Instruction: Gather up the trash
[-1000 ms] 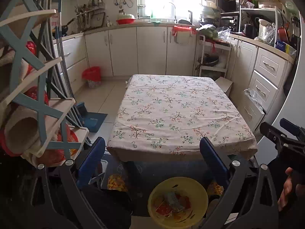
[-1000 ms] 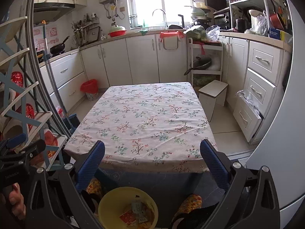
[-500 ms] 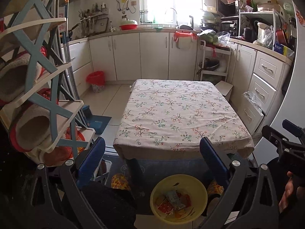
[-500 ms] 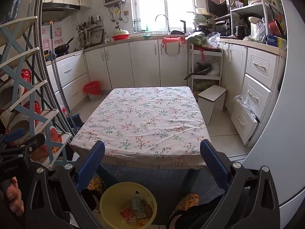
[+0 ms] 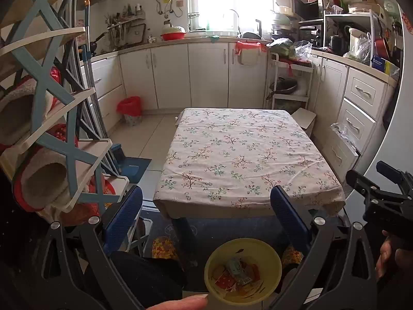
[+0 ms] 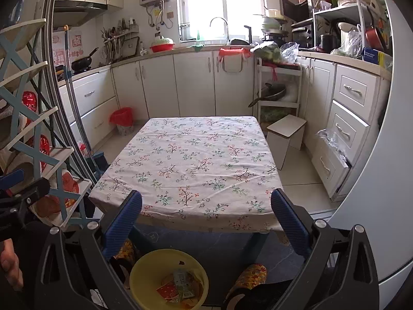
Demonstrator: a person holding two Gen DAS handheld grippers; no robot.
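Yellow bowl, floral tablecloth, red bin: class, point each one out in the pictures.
yellow bowl (image 6: pixel 136 279): right wrist view, bare left inner wall.
floral tablecloth (image 6: pixel 191 160): right wrist view, middle of the top.
red bin (image 5: pixel 129 105): left wrist view, its red liner bag.

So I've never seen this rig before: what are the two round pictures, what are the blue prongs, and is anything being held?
No robot here: a person carries a two-finger gripper in each hand, with a fisheye camera looking forward along each. One picture comes from the left gripper, the other from the right gripper. The blue prongs are the jaws; both stand wide apart, holding nothing. Ahead is a table under a floral cloth, with nothing lying on it. Below, near the person's slippers, a yellow bowl holds wrappers, the collected trash.
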